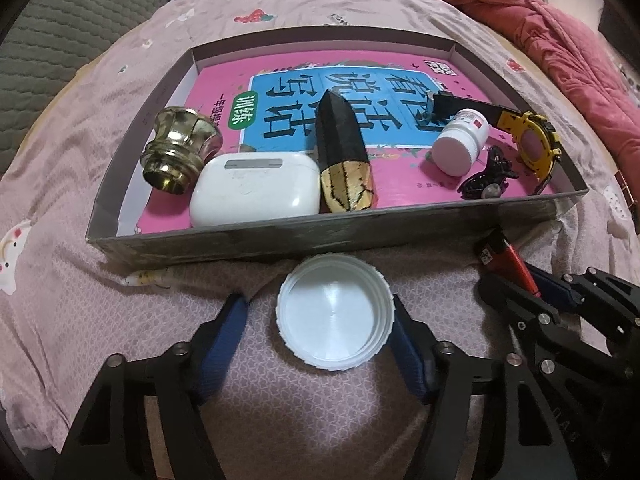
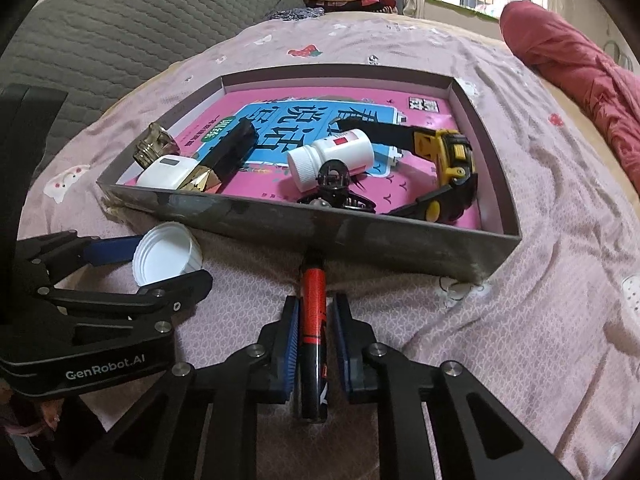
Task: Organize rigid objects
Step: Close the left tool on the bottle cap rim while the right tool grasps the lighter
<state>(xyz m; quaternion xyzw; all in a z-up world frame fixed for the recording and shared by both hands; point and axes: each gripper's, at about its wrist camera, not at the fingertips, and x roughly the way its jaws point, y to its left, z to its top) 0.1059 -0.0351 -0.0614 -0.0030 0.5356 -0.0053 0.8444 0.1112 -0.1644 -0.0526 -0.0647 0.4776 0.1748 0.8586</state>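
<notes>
Landmark: shallow grey box (image 1: pixel 256 240) on a bed w/ pink patterned sheet (image 1: pixel 60 184).

Inside the box, lying on a pink-and-blue book (image 1: pixel 280 92): brass-coloured knob (image 1: pixel 176 152) near the box's left wall; white earbud case (image 1: pixel 252 190) just beside it, against the front wall; black-and-gold faceted piece (image 1: pixel 344 152) touching the case's right side, pointing toward the back wall; small white pill bottle (image 1: pixel 460 140) on its side right of centre; black hair claw (image 1: pixel 486 176) in front of the bottle; yellow-and-black watch (image 1: pixel 528 136) by the right wall.

Outside the box, both just in front of its front wall on the sheet:
- White jar lid (image 1: pixel 334 314), open side up, sits btwn the blue pads of the left hand-held gripper (image 1: pixel 320 320). Jaws roughly lid-wide; right pad looks to be touching the rim, left pad shows a gap. No firm clamp visible. From the right wrist view the lid (image 2: pixel 168 256) lies btwn those fingers, near the box's front-left corner.
- Red-and-black lighter (image 2: pixel 314 320) lies lengthwise btwn the pads of the right hand-held gripper (image 2: pixel 316 320), tip toward the front wall. Jaws nearly closed, pads right at the lighter's sides; can't tell if the right pad presses it. Left wrist view shows the lighter (image 1: pixel 506 262) off the box's front-right part.

Red quilt (image 1: pixel 540 32) lies well beyond the box's right-back corner; grey padded cover (image 1: pixel 72 32) beyond its left-back side.
</notes>
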